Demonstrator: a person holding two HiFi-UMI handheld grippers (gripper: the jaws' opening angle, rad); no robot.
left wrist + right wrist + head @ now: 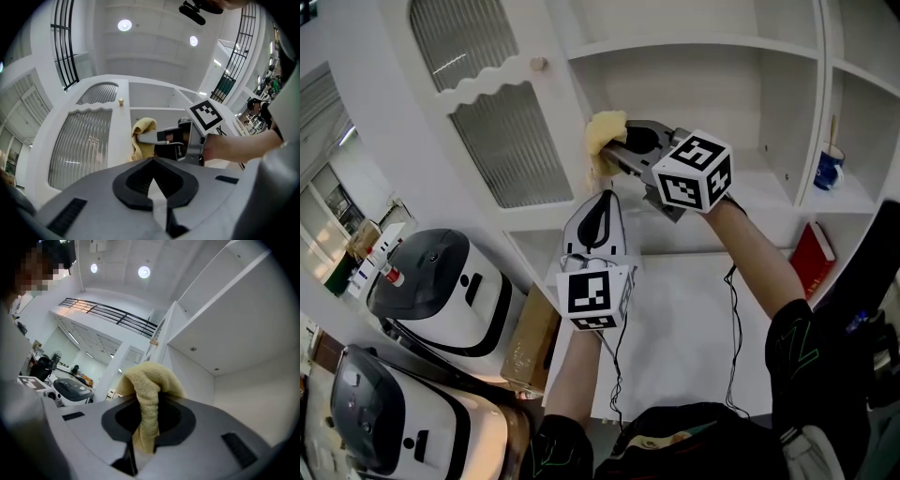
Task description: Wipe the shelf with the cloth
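Note:
A yellow cloth (605, 139) is bunched at the left end of the white shelf compartment (769, 192), against the upright next to the glass door. My right gripper (617, 150) is shut on it. In the right gripper view the cloth (149, 385) hangs folded between the jaws of the right gripper (144, 432), with the compartment's white wall and ceiling beyond. My left gripper (598, 201) points up just below the right one, shut and holding nothing. The left gripper view shows the left gripper (157, 185) closed, and the cloth (143, 136) ahead in the right gripper's fingers (150, 137).
A ribbed-glass cabinet door (502, 131) with a small knob (539, 64) stands left of the compartment. A blue mug (828, 169) and a red book (811, 258) occupy compartments at the right. Below lie a white table (694, 319), a cardboard box (530, 342) and white machines (441, 281).

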